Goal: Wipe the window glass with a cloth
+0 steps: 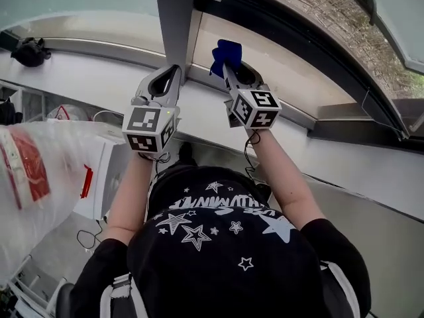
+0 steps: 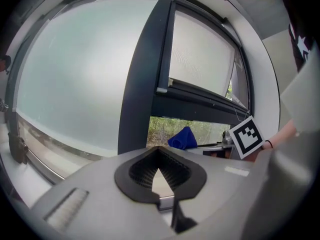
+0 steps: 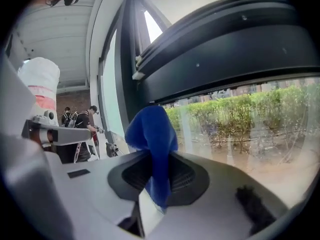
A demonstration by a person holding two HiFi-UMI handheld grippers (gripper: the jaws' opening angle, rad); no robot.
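Cloth (image 3: 150,131) between right tongs (image 3: 154,159), near window glass (image 3: 250,119).

blocked: dark mullion (image 2: 145,84) ahead | free: clear glass (image 3: 250,119) to its right; sill (image 1: 86,78) below

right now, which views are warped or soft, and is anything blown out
Head view: the wide lens bows the window frame into a curve, and the bag at the left is soft. Left gripper view: fisheye with black corners, and the pane is a flat pale glow. Right gripper view: the cloth is fairly sharp, while the shrubs look hazy and streaked.
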